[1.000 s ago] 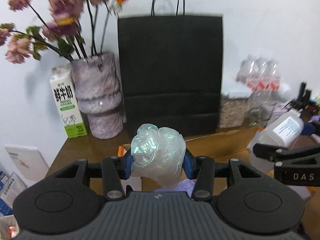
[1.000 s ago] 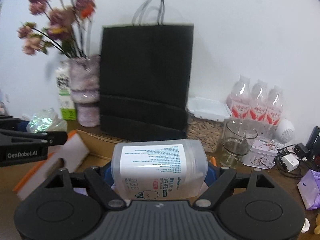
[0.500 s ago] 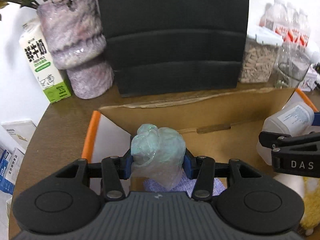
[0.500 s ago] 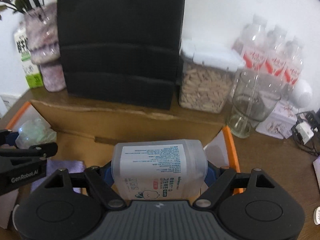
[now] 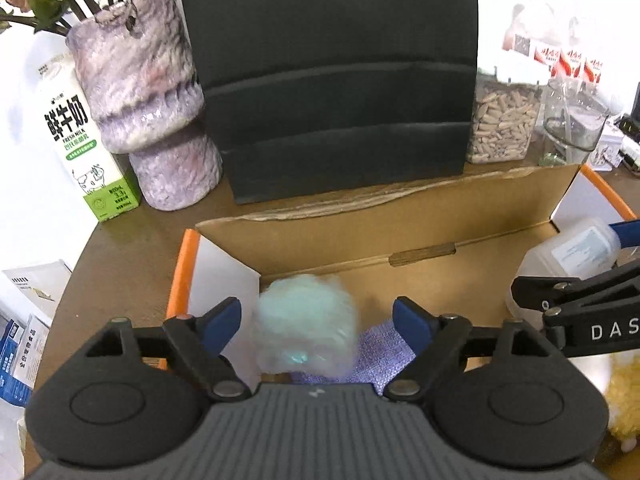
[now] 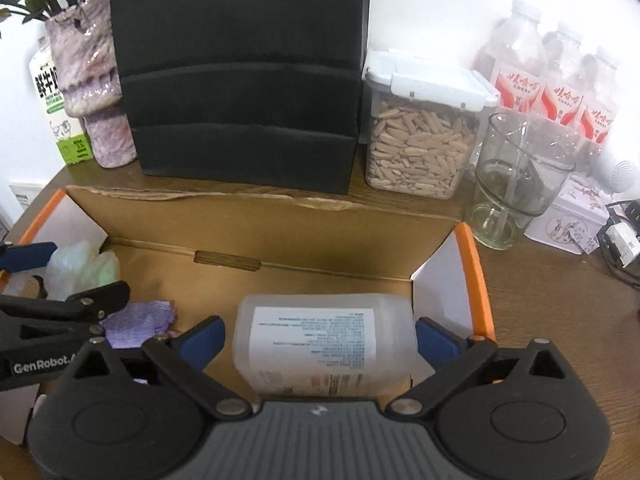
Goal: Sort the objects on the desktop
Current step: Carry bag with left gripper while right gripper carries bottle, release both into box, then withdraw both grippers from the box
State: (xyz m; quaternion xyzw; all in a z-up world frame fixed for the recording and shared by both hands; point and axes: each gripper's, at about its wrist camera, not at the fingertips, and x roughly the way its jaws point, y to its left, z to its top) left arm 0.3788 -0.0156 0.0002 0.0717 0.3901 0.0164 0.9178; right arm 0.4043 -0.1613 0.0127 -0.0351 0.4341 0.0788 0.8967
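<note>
Left wrist view: the iridescent wrap bundle [image 5: 306, 320] sits in the cardboard box [image 5: 420, 216], loose between the left tongs [image 5: 316, 320], just opened. The right tongs [image 6: 318, 338], likewise just spread, have freed the wipes bottle [image 6: 324, 344]. Both look delivered; other tabletop clutter probably remains.

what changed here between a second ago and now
Both grippers came down over the cardboard box and their jaws have just been opening. The left gripper let go of the iridescent wad, now blurred between clear pads. The right gripper released the white bottle, which lies in the box. The black bag, vase and seed jar stayed put.
</note>
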